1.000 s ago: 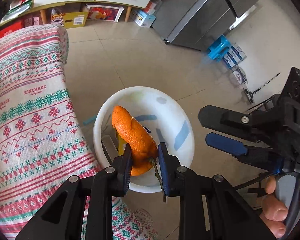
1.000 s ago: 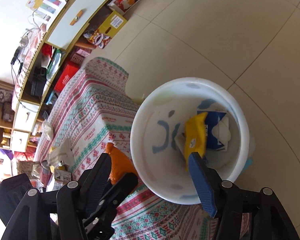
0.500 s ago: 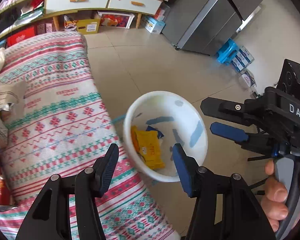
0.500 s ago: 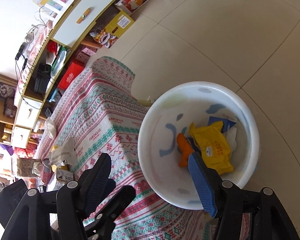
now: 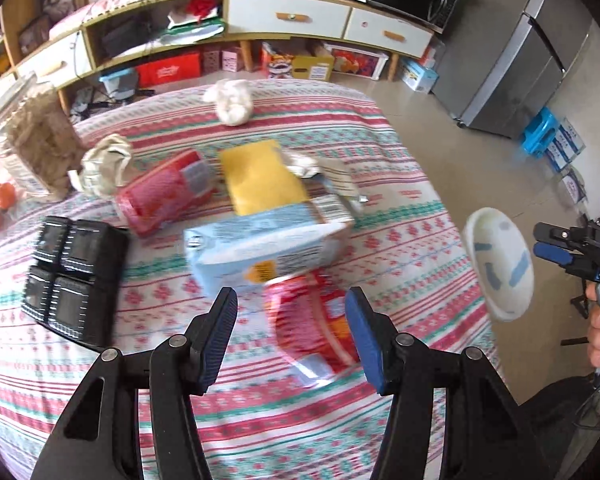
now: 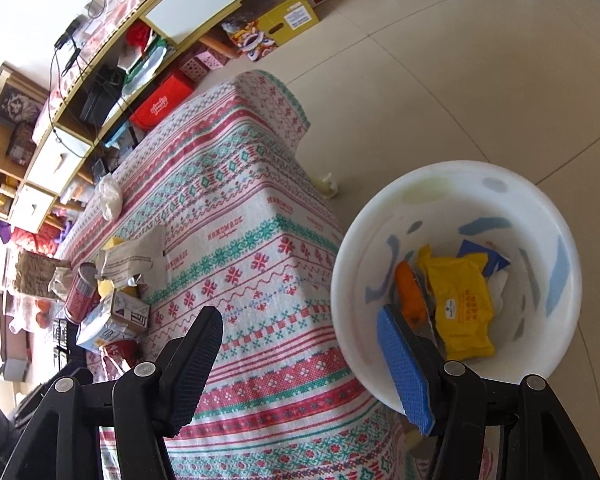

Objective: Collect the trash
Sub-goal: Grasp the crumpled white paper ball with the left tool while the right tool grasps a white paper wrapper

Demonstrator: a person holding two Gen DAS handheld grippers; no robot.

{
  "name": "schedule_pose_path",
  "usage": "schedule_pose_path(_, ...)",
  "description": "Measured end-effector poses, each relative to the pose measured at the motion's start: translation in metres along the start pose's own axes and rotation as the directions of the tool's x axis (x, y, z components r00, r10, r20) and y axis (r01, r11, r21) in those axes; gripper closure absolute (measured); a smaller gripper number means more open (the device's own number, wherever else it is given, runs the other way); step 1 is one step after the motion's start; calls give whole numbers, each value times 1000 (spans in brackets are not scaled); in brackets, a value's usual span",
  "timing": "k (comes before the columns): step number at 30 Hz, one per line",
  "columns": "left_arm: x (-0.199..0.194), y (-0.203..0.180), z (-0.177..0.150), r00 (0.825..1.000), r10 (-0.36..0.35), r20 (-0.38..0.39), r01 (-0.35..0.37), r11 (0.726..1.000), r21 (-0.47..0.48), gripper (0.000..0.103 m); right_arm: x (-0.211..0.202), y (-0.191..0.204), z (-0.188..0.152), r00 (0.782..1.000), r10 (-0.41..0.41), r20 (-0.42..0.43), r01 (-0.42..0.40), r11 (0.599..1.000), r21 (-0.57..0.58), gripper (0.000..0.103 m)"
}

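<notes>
We see our left tool (image 5: 290, 334) gaping and empty above a red packet (image 5: 308, 320) on the desk (image 5: 400, 248), right tool (image 6: 300, 354) wide beside the bin (image 6: 452, 184), orange peel (image 6: 410, 296) and yellow packet (image 6: 462, 304) inside.

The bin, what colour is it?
White with blue and grey patches, the bin shows best in the right wrist view.

My left jaws stand apart over the cloth (image 5: 400, 240), a red wrapper (image 5: 312, 320) between them and a blue carton (image 5: 268, 244) just beyond. Bare cloth lies at lower left. At right, the bin (image 6: 460, 184) mouth is unblocked.
</notes>
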State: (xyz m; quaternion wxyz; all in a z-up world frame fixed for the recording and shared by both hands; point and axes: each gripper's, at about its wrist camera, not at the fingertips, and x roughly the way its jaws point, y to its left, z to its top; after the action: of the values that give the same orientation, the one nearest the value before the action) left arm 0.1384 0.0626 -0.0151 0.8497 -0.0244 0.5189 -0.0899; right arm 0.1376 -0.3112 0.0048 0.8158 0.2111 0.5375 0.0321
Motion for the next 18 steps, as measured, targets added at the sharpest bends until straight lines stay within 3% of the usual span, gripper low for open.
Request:
schedule_pose_path(4,-3,37,-1,1000,24,19,-25,1000,11,44,15,23,-5,1000,3,-28,-5,998,-69,34)
schedule_pose_path(10,1,51,12,999,48,18,-50,992,112,44,39,60,-12,998,2,-60,-12,985,-170,34)
schedule_pose_path(18,0,99,51,991,128,40,-130,991,41,42,63,113,-14,999,-26,-18,18,935,-355,34)
